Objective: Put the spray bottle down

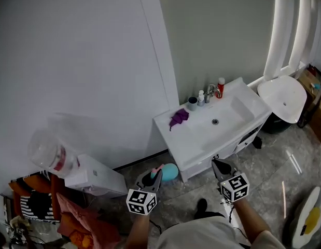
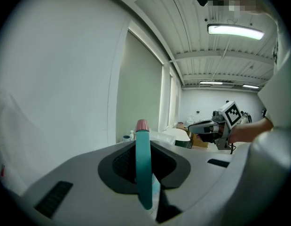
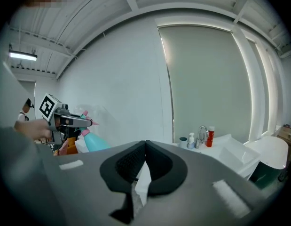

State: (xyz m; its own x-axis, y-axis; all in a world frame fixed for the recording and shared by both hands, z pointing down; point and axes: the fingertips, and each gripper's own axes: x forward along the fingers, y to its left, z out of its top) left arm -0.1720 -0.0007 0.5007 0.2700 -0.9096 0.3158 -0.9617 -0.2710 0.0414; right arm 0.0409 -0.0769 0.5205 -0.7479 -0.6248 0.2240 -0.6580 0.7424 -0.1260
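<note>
The left gripper [image 1: 156, 175] has its jaws clamped on the teal spray bottle [image 1: 169, 171], which hangs above the floor, well short of the white counter [image 1: 196, 139]. The right gripper [image 1: 218, 165] has its jaws pressed together, empty. The hold seems to be on a thin part, so the bottle may swing, slip, or topple if set near the counter's edge.

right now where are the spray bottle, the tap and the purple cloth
spray bottle [image 1: 169, 171], head view, on its teal body
tap [image 1: 211, 91], head view, on its metal upright
purple cloth [image 1: 179, 117], head view, on the middle of the crumpled cloth
</note>
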